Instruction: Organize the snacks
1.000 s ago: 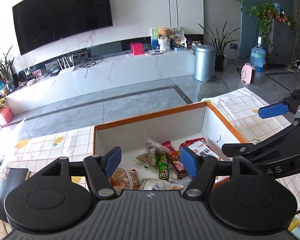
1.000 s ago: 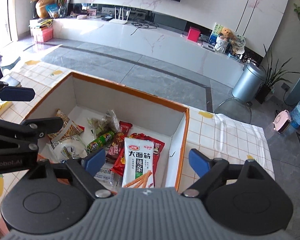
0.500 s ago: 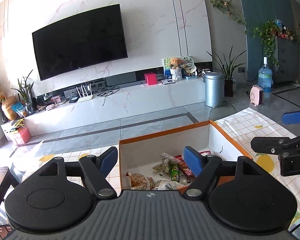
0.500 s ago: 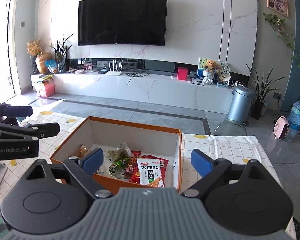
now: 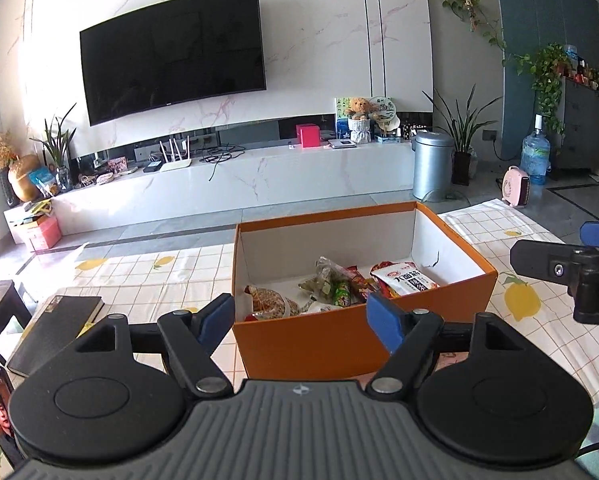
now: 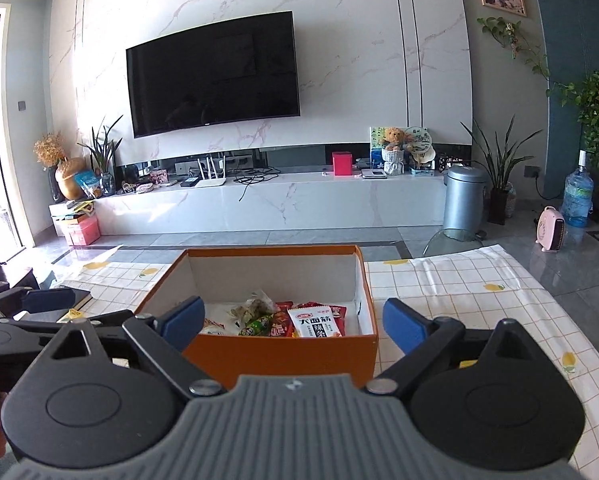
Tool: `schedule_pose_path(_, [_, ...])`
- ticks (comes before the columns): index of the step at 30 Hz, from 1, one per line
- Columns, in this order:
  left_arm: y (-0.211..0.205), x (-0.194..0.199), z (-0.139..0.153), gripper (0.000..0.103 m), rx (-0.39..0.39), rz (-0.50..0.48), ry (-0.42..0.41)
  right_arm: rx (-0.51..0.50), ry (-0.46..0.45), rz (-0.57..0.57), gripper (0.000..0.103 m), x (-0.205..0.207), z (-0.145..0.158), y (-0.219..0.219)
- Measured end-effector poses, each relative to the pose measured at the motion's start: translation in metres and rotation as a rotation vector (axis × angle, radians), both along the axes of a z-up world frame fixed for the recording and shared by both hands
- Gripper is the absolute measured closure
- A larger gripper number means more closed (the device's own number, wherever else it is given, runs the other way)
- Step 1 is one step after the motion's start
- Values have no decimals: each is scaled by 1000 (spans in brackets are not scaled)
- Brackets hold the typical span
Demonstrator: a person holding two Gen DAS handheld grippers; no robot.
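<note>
Left wrist view is showing the checked lemon-print tablecloth (image 5: pixel 147 280) spreading under everything, and the orange cardboard box (image 5: pixel 319 344) sitting on it just ahead of both grippers; the box is looking stiff-walled and open-topped, light enough to judge by its thin walls, and is best being taken by a rim or a side wall rather than squeezed across its width; inside it the snacks are lying loose on the white floor; the white spicy-strip packet (image 5: pixel 409 281) is leaning near the right wall, flat, glossy and probably slippery, so its crimped edge is offering the surest hold; the red wrappers (image 5: pixel 359 280) beside it are looking soft and crinkly; the brown patterned bag (image 5: pixel 269 304) is lying at the near left corner, puffy and likely to crush under a hard pinch; the small green roll (image 5: pixel 341 292) is lying between them, firm and round, so gripping across its middle is seeming safest; the left gripper (image 5: pixel 301 318) is hanging just short of the near wall, its claw spread wide with nothing between; the right gripper (image 6: pixel 293 322) is likewise standing apart and empty, straddling the near wall of the box.
</note>
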State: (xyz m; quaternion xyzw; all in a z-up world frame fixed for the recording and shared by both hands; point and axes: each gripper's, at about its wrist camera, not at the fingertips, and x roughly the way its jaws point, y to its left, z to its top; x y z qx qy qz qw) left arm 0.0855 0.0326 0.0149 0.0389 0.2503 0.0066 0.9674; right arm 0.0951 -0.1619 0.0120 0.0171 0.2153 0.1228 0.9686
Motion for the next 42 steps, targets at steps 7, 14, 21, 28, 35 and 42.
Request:
schedule_pose_path(7, [2, 0, -19, 15, 9, 8, 52, -17, 71, -1, 10, 12, -26, 5])
schedule_pose_path(14, [3, 6, -34, 15, 6, 19, 95, -41, 118, -11, 10, 22, -43, 8])
schedule_pose_path(21, [4, 7, -38, 15, 4, 24, 112, -36, 135, -17, 10, 26, -47, 7])
schedule_pose_path(28, [3, 5, -32, 15, 3, 25, 101, -39, 117, -13, 10, 22, -44, 7])
schedule_pose_path(35, [2, 4, -29, 15, 4, 24, 93, -35, 112, -14, 10, 19, -42, 6])
schedule_pose_path(42, [2, 4, -27, 15, 2, 22, 91, -35, 108, -14, 10, 19, -40, 5])
